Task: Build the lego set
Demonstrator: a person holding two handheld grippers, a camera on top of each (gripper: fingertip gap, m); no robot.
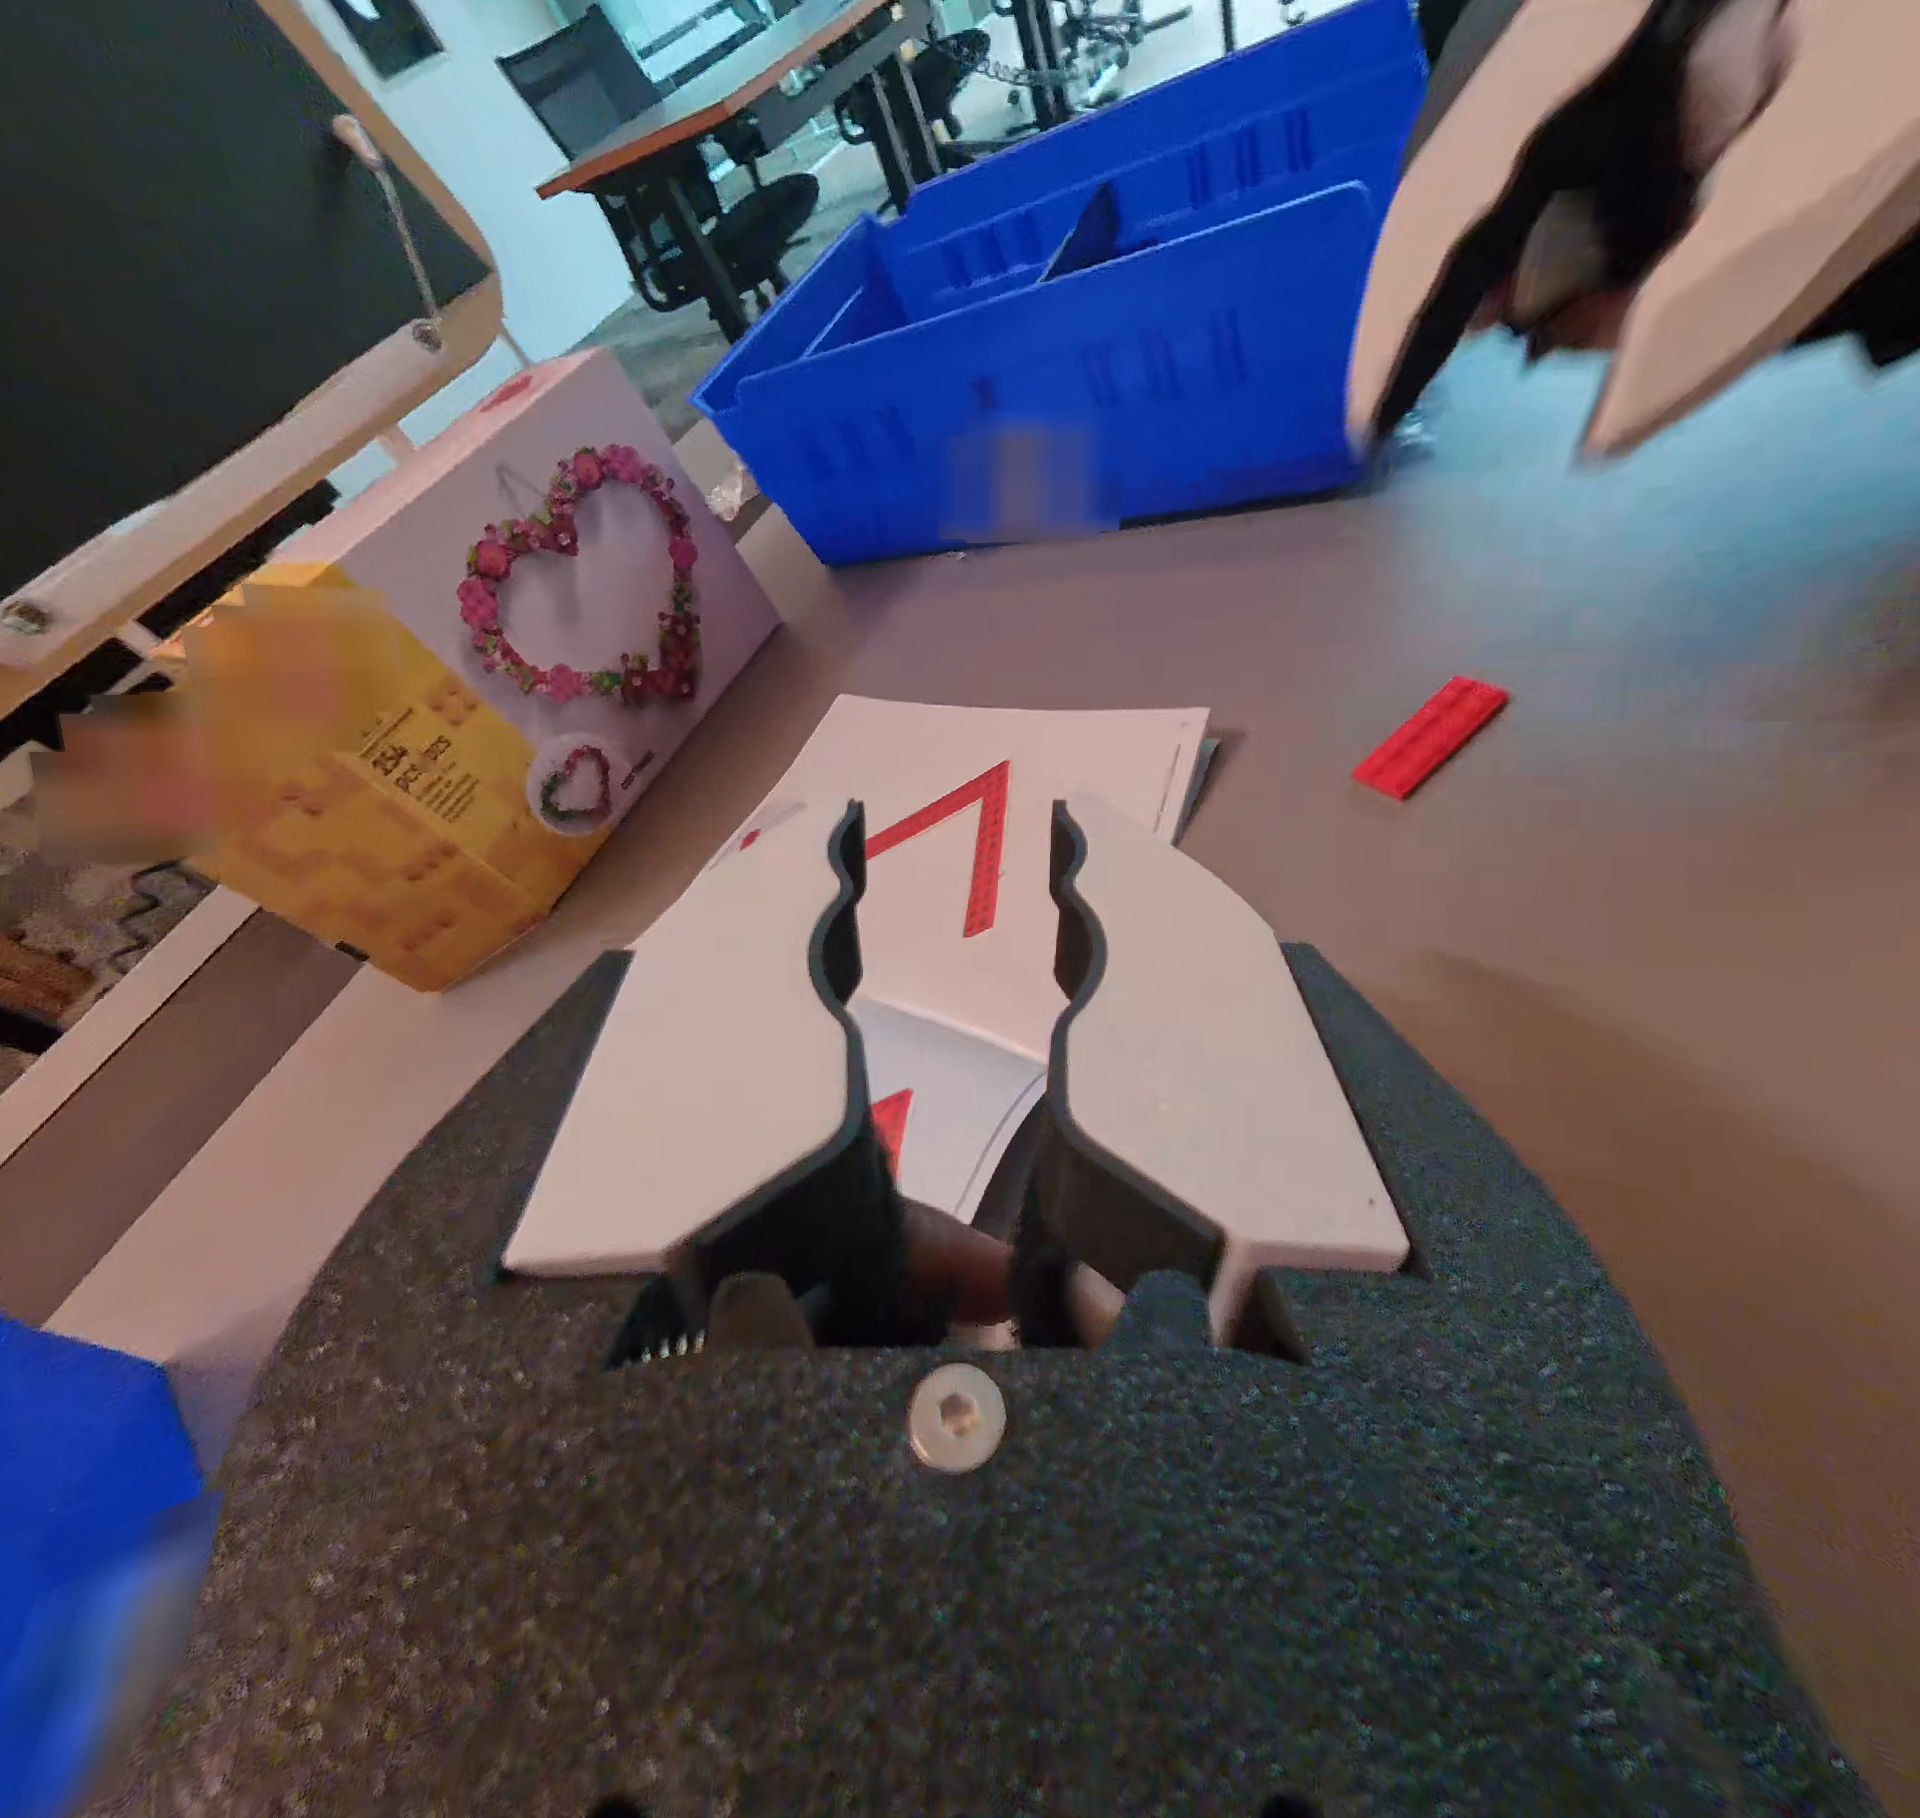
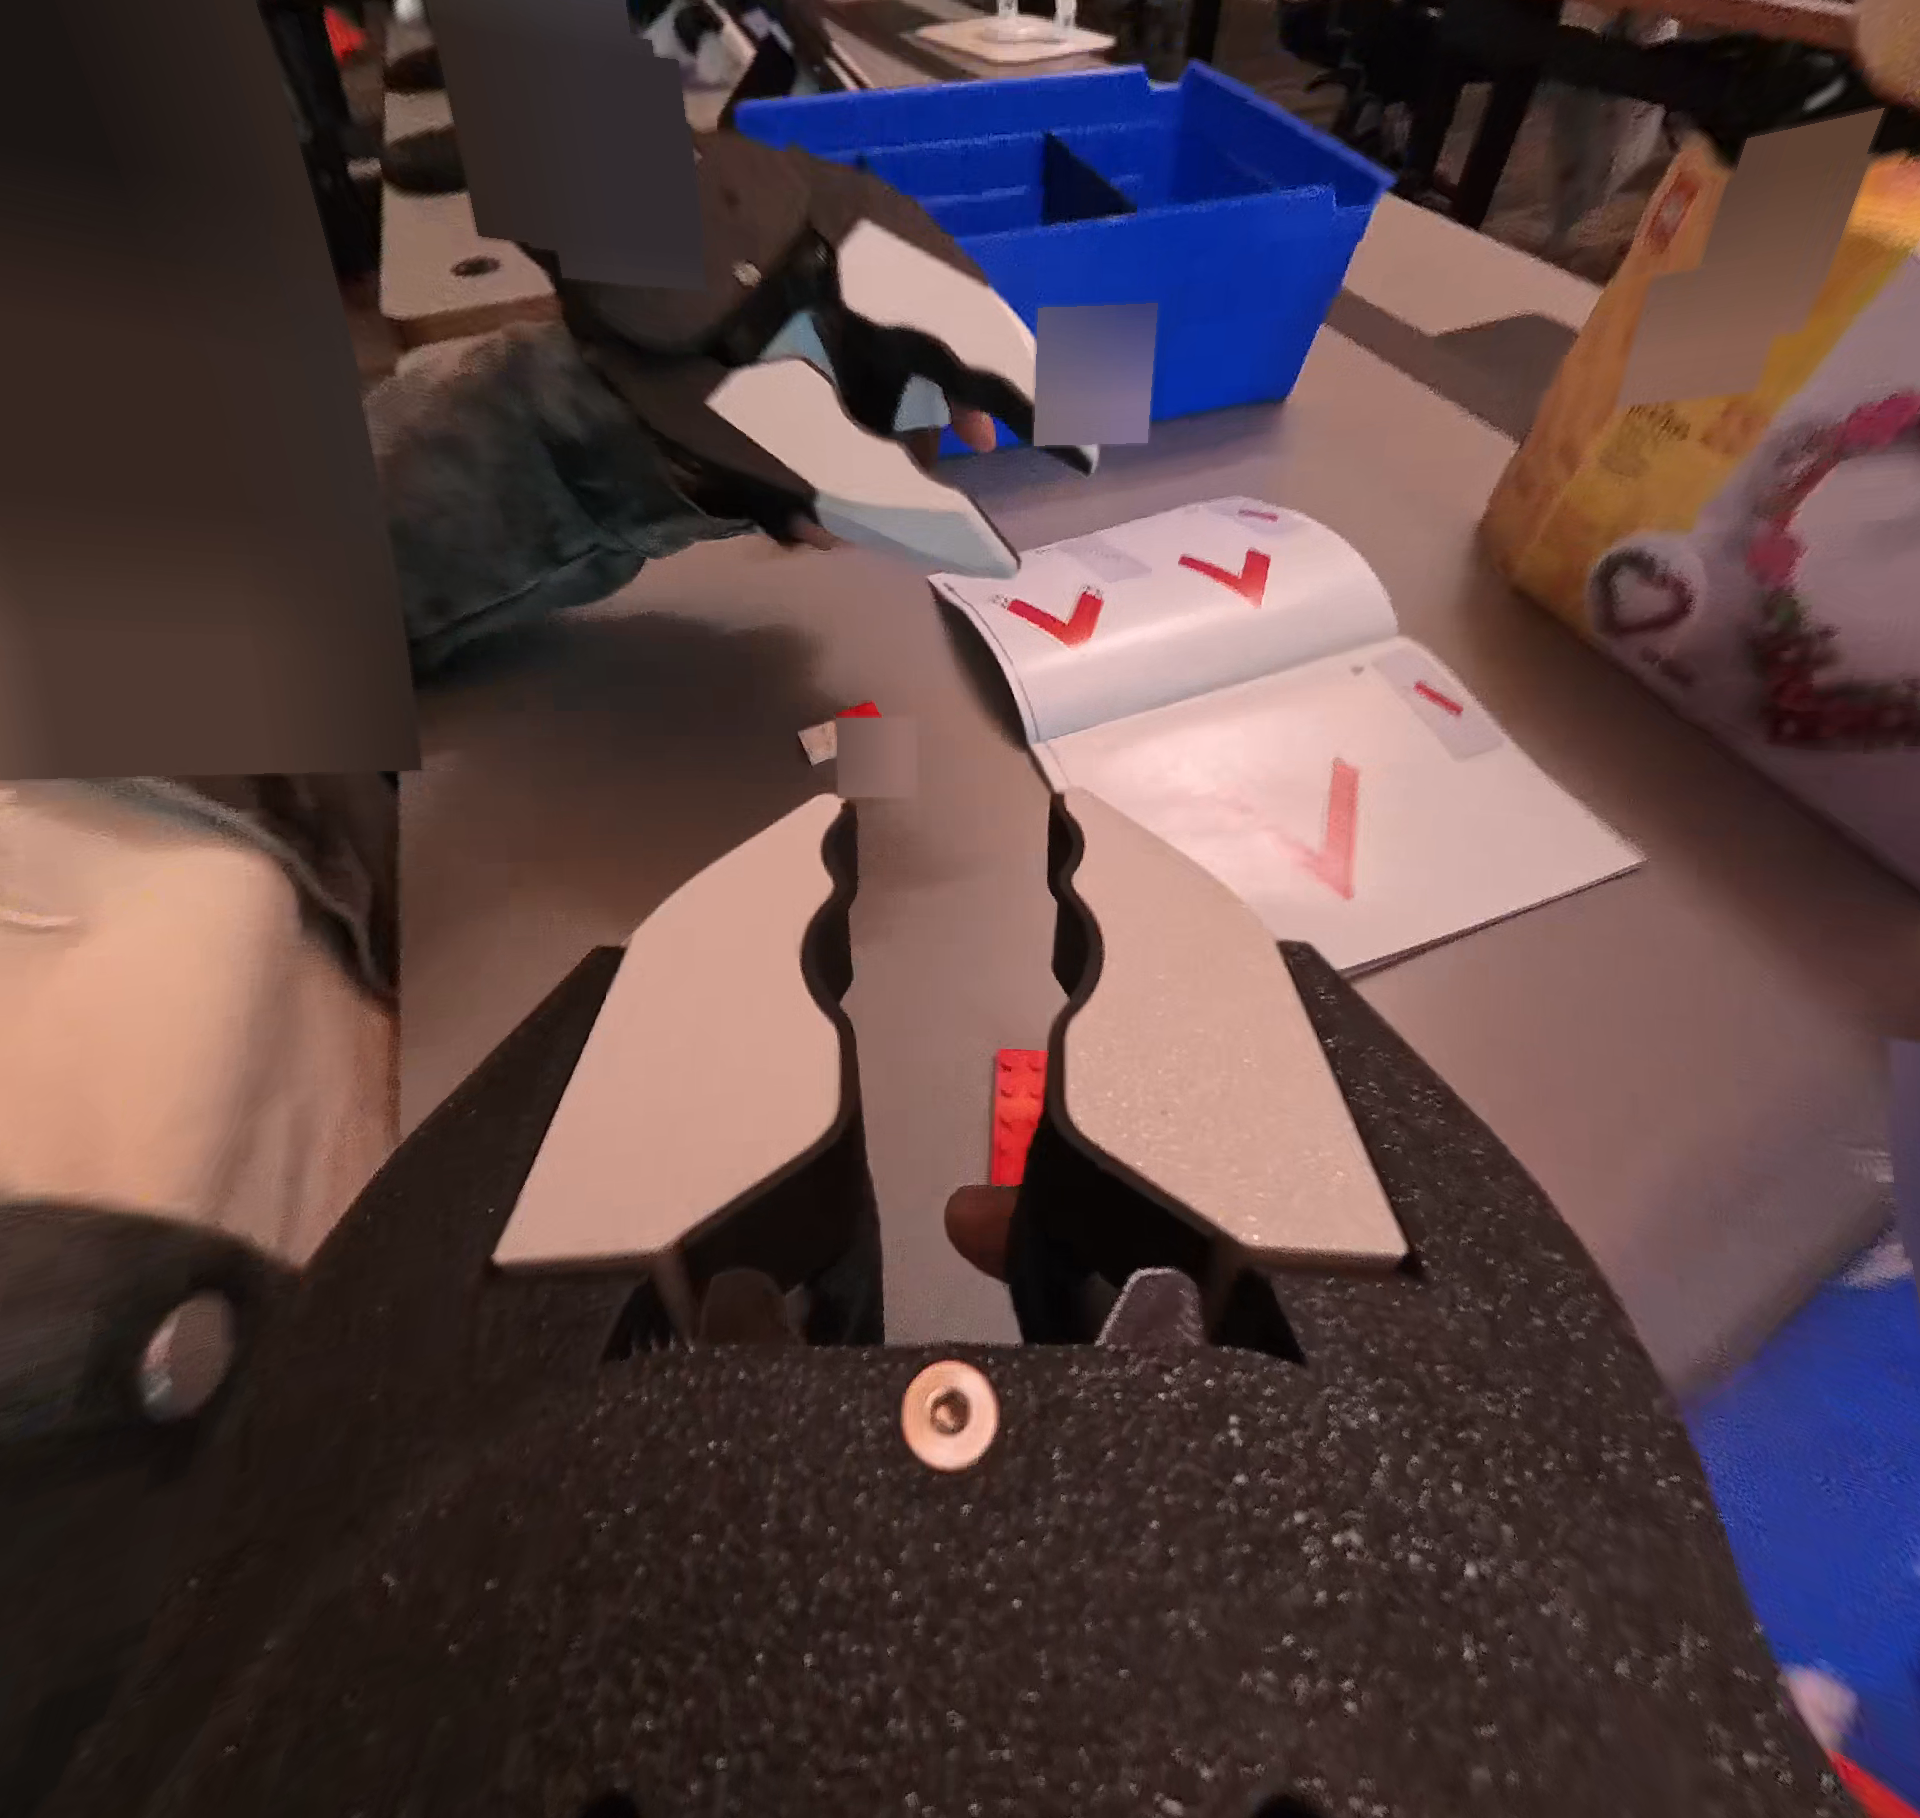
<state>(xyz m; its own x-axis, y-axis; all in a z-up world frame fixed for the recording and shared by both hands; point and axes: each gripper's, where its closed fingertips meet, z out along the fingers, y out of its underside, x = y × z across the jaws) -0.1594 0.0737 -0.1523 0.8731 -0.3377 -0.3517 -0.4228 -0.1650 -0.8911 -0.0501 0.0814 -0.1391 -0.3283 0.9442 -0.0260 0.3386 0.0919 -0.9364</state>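
Your left gripper (image 1: 954, 833) is hovering over the open instruction booklet (image 1: 1101, 750), jaws spread apart, nothing between them. Your right gripper (image 2: 951, 833) is also gaping wide with nothing gripped, hanging above the grey table (image 2: 1455, 1145). A red lego plate (image 2: 1016, 1114) is lying flat on the table under the right gripper, showing just beside the inner edge of its right finger, not clamped. In the left wrist view that red plate (image 1: 1432, 735) is sitting alone on the table, right of the booklet and apart from it. The right gripper (image 1: 1486, 438) is showing blurred at upper right there, fingers parted. The booklet (image 2: 1299, 729) is lying open with red V-shaped diagrams on its pages. A blue divided bin (image 1: 1039, 397) is standing behind the booklet; its contents can't be seen. The lego box (image 1: 499, 708), yellow and white with a flower heart picture, is standing left of the booklet, near it.
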